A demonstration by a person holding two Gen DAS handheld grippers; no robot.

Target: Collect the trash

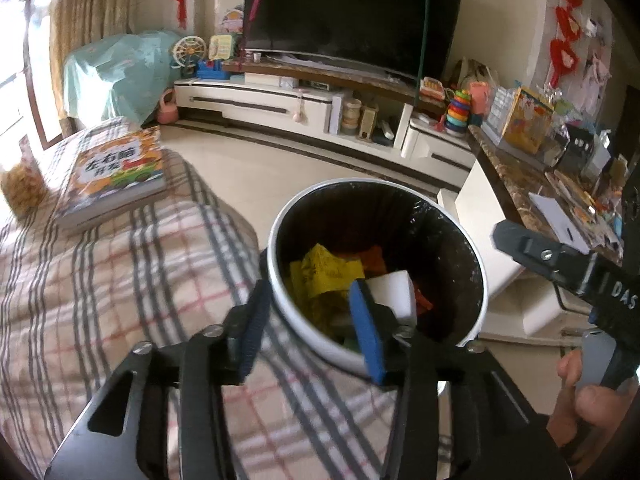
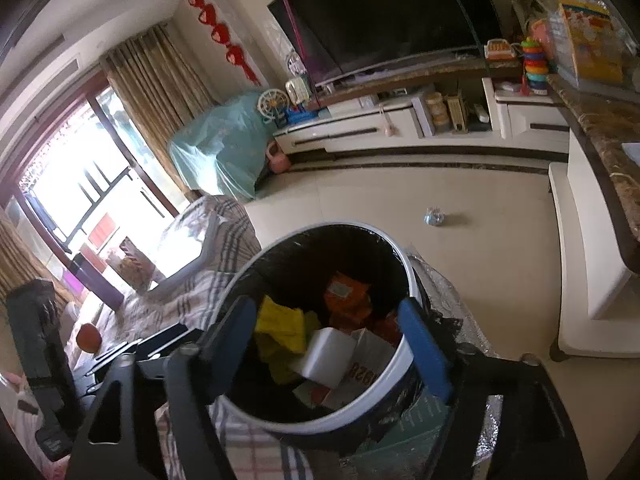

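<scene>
- One left gripper (image 1: 312, 328) is hovering at the near rim of the bin, and its jaws are standing wide with nothing between them; one blue pad is sitting outside the rim and one inside.
- One right gripper (image 2: 344, 344) is hanging over the bin too, jaws spread wide and holding nothing.
- One white trash bin (image 1: 478, 276) with a black bag is standing just beside the bed, and the trash is lying inside it: one white foam block (image 2: 326, 354), some yellow wrappers (image 1: 320, 272) and some orange packets (image 2: 346, 294).
- One plaid blanket (image 1: 120, 280) is covering the bed, and one picture book (image 1: 116, 172) is lying on it.
- One small crumpled scrap (image 2: 434, 216) is sitting alone on the pale tile floor (image 2: 400, 200), well apart from the bin.
- One big dark TV (image 1: 348, 12) is standing on a long white cabinet (image 1: 256, 100) at the far wall, with one stacking-ring toy (image 1: 458, 112) near it.
</scene>
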